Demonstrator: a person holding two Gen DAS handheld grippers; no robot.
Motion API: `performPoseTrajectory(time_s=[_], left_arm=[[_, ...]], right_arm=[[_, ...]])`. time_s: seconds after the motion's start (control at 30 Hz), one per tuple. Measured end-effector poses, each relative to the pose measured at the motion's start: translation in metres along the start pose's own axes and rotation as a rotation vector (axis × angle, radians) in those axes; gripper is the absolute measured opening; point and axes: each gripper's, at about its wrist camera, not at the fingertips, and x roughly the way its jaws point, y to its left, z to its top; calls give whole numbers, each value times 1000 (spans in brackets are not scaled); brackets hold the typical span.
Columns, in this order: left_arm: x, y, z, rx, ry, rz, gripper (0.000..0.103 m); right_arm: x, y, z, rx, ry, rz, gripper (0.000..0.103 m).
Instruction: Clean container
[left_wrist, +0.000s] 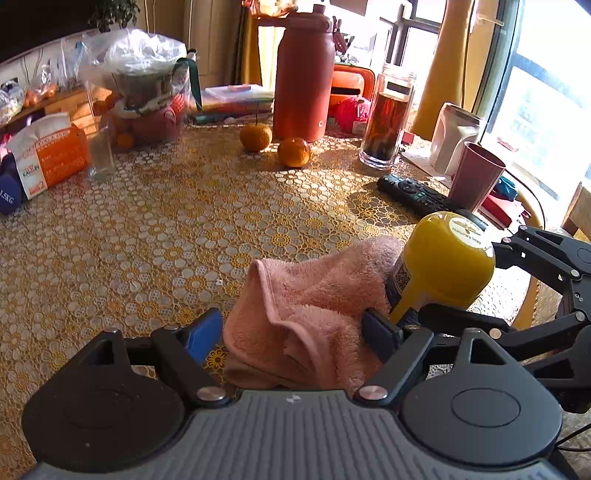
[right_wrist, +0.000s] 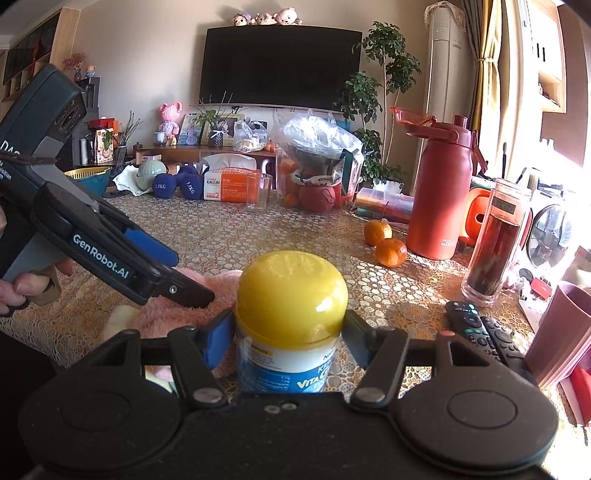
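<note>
A vitamin bottle (right_wrist: 288, 365) with a yellow lid (right_wrist: 291, 291) is clamped between the pads of my right gripper (right_wrist: 288, 332), just below the lid. In the left wrist view the same bottle (left_wrist: 450, 258) lies tilted with its lid end up, and the right gripper (left_wrist: 476, 284) comes in from the right. A pink towel (left_wrist: 303, 310) is bunched between the fingers of my left gripper (left_wrist: 291, 332); its far edge touches the bottle's label. The right wrist view shows the left gripper (right_wrist: 192, 277) at the left, over the towel (right_wrist: 166, 314), held by a hand.
On the patterned tablecloth (left_wrist: 166, 240) stand a red flask (left_wrist: 303, 74), two tangerines (left_wrist: 293, 151), a jar of dark liquid (left_wrist: 386, 118), remotes (left_wrist: 417, 194), a pink cup (left_wrist: 476, 173), an empty glass (left_wrist: 99, 151) and a tissue pack (left_wrist: 48, 155). The table's edge is at the right.
</note>
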Motion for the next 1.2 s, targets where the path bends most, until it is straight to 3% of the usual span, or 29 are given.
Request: performPoseTrajectory(time_s=[0.13,0.23,0.4,0.47,0.53,0.7,0.83,1.03,1.2], left_arm=[[23,13,3,-64,69,-53,84],[35,19,2,-110,101,-102,90],[39,11,0,-86,107,-119,94],[37,8,0,-97,103,-129,83],[33,4,0,-111,95,-147,56],[16,-11,0,-83,47,-116,32],[-1,-14,1,-103,0,-132,24],[-30,-17,10,-151,-83,-214,23],[-18,-33,14,-135,-59,-236,23]], right_arm=[[0,-1,-1,15,2,9,62],[-1,-2,-1,23,5,19,62],[-2,-8,2,53,15,32,62],[-3,-11,2,68,21,39,62],[-4,-13,4,71,21,40,63],[-11,-15,10,70,4,34,68],[-14,-19,16,92,8,47,60],[-14,-33,16,192,9,52,60],[-16,-43,13,257,1,42,60]])
